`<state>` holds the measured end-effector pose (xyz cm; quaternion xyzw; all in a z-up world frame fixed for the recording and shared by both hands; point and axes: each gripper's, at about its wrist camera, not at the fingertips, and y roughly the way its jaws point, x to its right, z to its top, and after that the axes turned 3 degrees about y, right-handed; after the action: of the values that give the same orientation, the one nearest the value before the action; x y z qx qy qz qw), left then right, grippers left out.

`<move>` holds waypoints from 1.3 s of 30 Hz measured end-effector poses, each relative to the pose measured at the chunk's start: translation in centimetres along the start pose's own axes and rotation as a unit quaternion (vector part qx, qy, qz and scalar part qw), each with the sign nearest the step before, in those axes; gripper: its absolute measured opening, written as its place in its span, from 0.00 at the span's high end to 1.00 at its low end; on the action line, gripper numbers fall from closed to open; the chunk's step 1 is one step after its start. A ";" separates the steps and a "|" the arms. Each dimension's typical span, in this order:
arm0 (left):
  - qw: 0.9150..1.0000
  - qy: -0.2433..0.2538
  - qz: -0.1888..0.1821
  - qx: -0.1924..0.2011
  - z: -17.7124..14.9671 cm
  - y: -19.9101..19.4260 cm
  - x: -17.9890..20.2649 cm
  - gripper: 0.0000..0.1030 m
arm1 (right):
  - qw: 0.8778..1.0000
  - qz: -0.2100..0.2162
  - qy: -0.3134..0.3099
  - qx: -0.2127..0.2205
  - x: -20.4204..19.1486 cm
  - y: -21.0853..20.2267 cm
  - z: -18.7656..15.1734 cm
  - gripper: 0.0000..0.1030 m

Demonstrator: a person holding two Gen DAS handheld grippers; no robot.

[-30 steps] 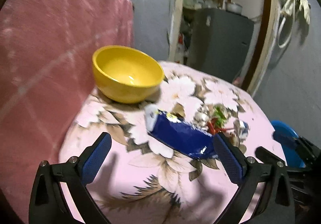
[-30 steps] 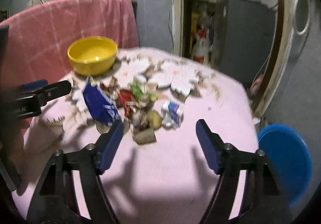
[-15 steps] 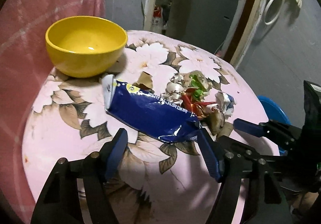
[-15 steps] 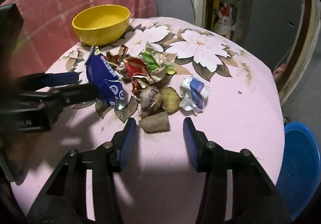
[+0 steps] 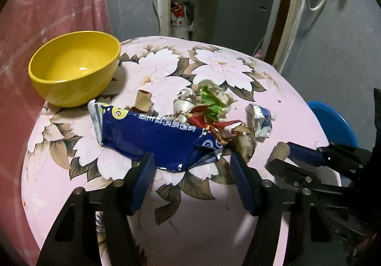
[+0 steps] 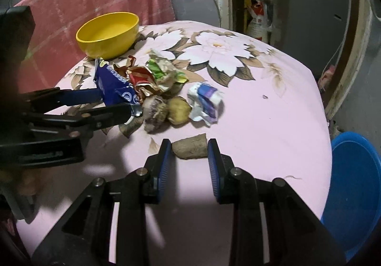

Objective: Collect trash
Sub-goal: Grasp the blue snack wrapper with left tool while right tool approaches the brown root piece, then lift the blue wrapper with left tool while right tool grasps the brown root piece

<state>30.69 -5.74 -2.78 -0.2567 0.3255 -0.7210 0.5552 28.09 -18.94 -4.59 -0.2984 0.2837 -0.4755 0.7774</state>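
Both claws were closing at this moment, each around its own piece of rubbish. Seen from the left wrist, the left gripper (image 5: 191, 166) stood half open over the near end of a crumpled blue snack wrapper (image 5: 152, 133), whose lower edge lay between the blue pads without either pad clearly pressing on it. That wrapper stretched across the pink flowered tablecloth (image 5: 214, 68) from just below a yellow bowl (image 5: 73, 68) toward a heap of trash: a red wrapper (image 5: 209, 123), a green-and-white wrapper (image 5: 212, 101), a torn brown scrap (image 5: 142, 100) and a crumpled white-and-blue wrapper (image 5: 260, 118). At the right edge the right gripper (image 5: 283, 154) reached in, a brown lump (image 5: 279, 150) showing at its fingertips. A blue basin (image 5: 333, 123) sat below the table's far right edge, and a pink cloth (image 5: 59, 8) hung behind the bowl. Seen from the right wrist, the right gripper (image 6: 189, 149) was narrowed around the brown lump (image 6: 190, 146), which lay on the cloth between the pads, close to both, though whether they touched it could not be told. Beyond it lay two roundish brown pieces (image 6: 166, 108) touching each other, the white-and-blue wrapper (image 6: 206, 101) just beside them, and the red (image 6: 142, 80) and green (image 6: 164, 70) wrappers behind. The left gripper (image 6: 116, 101) came in from the left with the blue wrapper (image 6: 112, 84) between its fingers. The yellow bowl (image 6: 108, 33) stood at the far left of the table, the blue basin (image 6: 354, 192) low on the right.
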 end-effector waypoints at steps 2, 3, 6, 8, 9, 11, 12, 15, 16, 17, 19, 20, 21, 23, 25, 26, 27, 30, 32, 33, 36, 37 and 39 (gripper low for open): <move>1.000 0.002 0.008 0.007 0.1 0.0 0.2 0.46 | 1.000 0.001 0.002 0.002 0.1 -0.1 -0.1 0.45; 1.000 0.004 0.010 0.009 0.2 0.0 0.3 0.48 | 1.000 0.002 0.003 0.003 0.2 -0.1 -0.1 0.45; 1.000 0.002 0.014 0.007 0.5 0.4 0.3 0.63 | 1.000 0.004 0.006 0.004 0.2 0.0 -0.1 0.45; 1.000 -0.003 0.011 0.002 0.5 0.5 0.2 0.70 | 1.000 0.006 0.008 0.005 0.2 0.0 -0.1 0.45; 1.000 -0.006 0.008 0.001 0.5 0.5 0.1 0.74 | 1.000 0.006 0.008 0.005 0.2 0.0 -0.1 0.45; 1.000 -0.010 0.003 0.002 0.4 0.4 -0.1 0.77 | 1.000 0.007 0.009 0.006 0.3 -0.1 -0.2 0.45; 1.000 -0.011 0.002 0.004 0.3 0.3 -0.1 0.77 | 1.000 0.007 0.009 0.006 0.3 -0.1 -0.3 0.45; 1.000 -0.013 -0.004 0.009 0.3 0.0 -0.1 0.77 | 1.000 0.007 0.009 0.006 0.3 -0.1 -0.3 0.45; 1.000 -0.013 -0.005 0.011 0.3 -0.2 -0.1 0.78 | 1.000 0.008 0.010 0.008 0.3 -0.2 -0.3 0.45; 1.000 -0.014 -0.007 0.014 0.2 -0.5 -0.1 0.78 | 1.000 0.008 0.010 0.009 0.2 -0.4 -0.4 0.45; 1.000 -0.016 -0.014 0.022 0.0 -1.1 -0.1 0.78 | 1.000 0.008 0.011 0.015 0.1 -0.8 -0.5 0.45; 0.999 -0.017 -0.018 0.029 -0.2 -1.6 -0.1 0.78 | 1.000 0.009 0.011 0.019 0.0 -1.1 -0.6 0.45; 0.999 -0.017 -0.020 0.033 -0.4 -2.0 0.0 0.78 | 1.000 0.009 0.010 0.026 -0.1 -1.6 -0.7 0.45; 0.998 -0.020 -0.027 0.046 -0.9 -3.1 0.1 0.79 | 0.999 0.008 0.009 0.037 -0.3 -2.4 -0.8 0.45; 0.997 -0.027 -0.036 0.057 -1.4 -4.1 0.2 0.79 | 0.998 0.008 0.011 0.053 -0.4 -3.5 -0.9 0.45; 0.997 -0.030 -0.037 0.060 -1.5 -4.4 0.4 0.79 | 0.998 0.009 0.013 0.061 -0.4 -4.0 -0.9 0.45; 0.997 -0.032 -0.040 0.065 -1.8 -4.8 0.6 0.80 | 0.997 0.008 0.015 0.072 -0.5 -4.8 -0.9 0.45; 0.995 -0.032 -0.043 0.083 -2.1 -6.4 1.3 1.00 | 0.994 0.003 0.016 0.104 -0.7 -6.9 -0.8 0.45; 0.994 -0.027 -0.044 0.094 -2.1 -7.4 2.1 1.00 | 0.992 -0.001 0.014 0.125 -0.9 -8.3 -0.8 0.45; 0.994 -0.024 -0.046 0.094 -2.0 -7.6 2.3 1.00 | 0.991 -0.003 0.013 0.135 -0.9 -9.0 -0.7 0.45; 0.995 -0.016 -0.044 0.089 -2.0 -7.8 3.2 1.00 | 0.990 -0.009 0.012 0.142 -0.8 -10.2 -0.9 0.45; 0.995 -0.014 -0.044 0.083 -2.0 -7.7 3.4 1.00 | 0.990 -0.012 0.013 0.142 -0.8 -10.5 -1.0 0.45; 0.997 -0.011 -0.027 0.072 -2.2 -7.2 3.3 1.00 | 0.990 -0.015 0.015 0.137 -0.5 -10.7 -1.3 0.45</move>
<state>23.72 -7.29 1.26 -0.2328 0.2597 -0.7546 0.5559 20.89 -22.69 2.45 -0.1862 0.2233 -0.5261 0.7992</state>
